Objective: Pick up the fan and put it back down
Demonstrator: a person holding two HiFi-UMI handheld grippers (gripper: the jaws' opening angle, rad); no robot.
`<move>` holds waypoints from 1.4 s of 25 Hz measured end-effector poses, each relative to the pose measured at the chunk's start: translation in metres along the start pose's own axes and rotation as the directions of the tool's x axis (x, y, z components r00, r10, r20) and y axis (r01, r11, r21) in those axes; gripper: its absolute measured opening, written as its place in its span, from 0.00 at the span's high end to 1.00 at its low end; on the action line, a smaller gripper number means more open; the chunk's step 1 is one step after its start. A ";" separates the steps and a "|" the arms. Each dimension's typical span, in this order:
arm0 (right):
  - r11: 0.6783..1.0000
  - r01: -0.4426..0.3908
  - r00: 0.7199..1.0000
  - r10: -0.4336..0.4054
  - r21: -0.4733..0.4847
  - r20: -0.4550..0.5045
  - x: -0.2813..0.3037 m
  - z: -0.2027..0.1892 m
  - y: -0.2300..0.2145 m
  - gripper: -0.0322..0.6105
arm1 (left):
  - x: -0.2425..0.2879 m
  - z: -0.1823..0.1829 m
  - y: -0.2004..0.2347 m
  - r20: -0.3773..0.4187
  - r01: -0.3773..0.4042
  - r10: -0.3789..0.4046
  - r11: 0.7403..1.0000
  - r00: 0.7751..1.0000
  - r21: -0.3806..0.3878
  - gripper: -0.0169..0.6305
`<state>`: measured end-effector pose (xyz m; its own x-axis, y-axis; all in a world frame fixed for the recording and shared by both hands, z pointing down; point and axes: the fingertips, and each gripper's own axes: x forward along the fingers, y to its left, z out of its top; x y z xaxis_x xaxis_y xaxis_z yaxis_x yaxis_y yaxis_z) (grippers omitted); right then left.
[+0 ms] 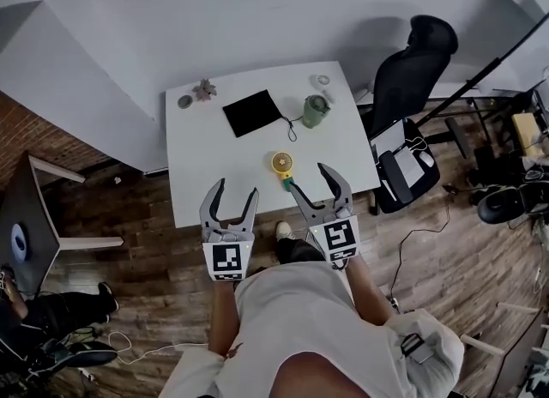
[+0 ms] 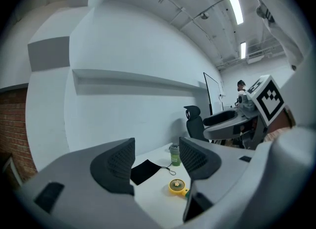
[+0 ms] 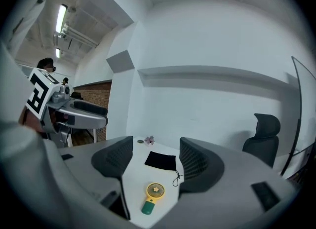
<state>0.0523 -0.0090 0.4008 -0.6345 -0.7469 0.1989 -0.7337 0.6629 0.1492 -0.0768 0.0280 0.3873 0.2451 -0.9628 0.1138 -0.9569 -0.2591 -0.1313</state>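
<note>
**Fan lies untouched near the tabletop's front edge, both grippers open before it**

Seen in the head view, the white tabletop [image 1: 214, 165] carries few things. The fan [image 1: 284, 170], with a yellow round head and a green handle, lies flat at about 5 o'clock from the tabletop's middle. Its handle points toward the person.

From the fan, a black pouch [image 1: 253, 113] with a cord lies at 11 o'clock, and a green cup [image 1: 316, 111] stands at 1 o'clock; both are clear of the fan. Farther off, at the back edge, are a small flower-like piece [image 1: 204, 89], a grey disc [image 1: 185, 101] beside it, and a pale ring [image 1: 322, 81] behind the cup. A black office chair [image 1: 412, 79] stands off the tabletop's right side, at 2 o'clock. Nothing lies between the fan and either gripper.

The left gripper [image 1: 236, 189] sits at 8 o'clock from the fan, over the front edge, pointing away from the person and nearly level. Its jaws are spread wide, with nothing between them.

The right gripper [image 1: 309, 177] sits at 4 o'clock, angled slightly toward the fan. Its inner jaw tip is just beside the handle; whether they touch cannot be told. Its jaws are also apart and empty. In the right gripper view the fan [image 3: 153, 195] lies on the tabletop ahead, low between the two jaws. In the left gripper view the fan [image 2: 177, 186] lies ahead by the right jaw.
</note>
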 end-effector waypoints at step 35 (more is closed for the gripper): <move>0.987 -0.104 0.905 0.146 0.125 -0.399 0.146 -0.172 -0.013 0.44 | 0.155 -0.155 0.030 -0.313 0.182 -0.200 0.980 0.928 -0.085 0.57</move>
<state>0.0111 -0.1174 0.5942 -0.5843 -0.5591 0.5882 -0.6886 0.7251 0.0052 -0.0912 -0.1174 0.5538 0.3702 -0.8181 0.4401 -0.9058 -0.4229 -0.0242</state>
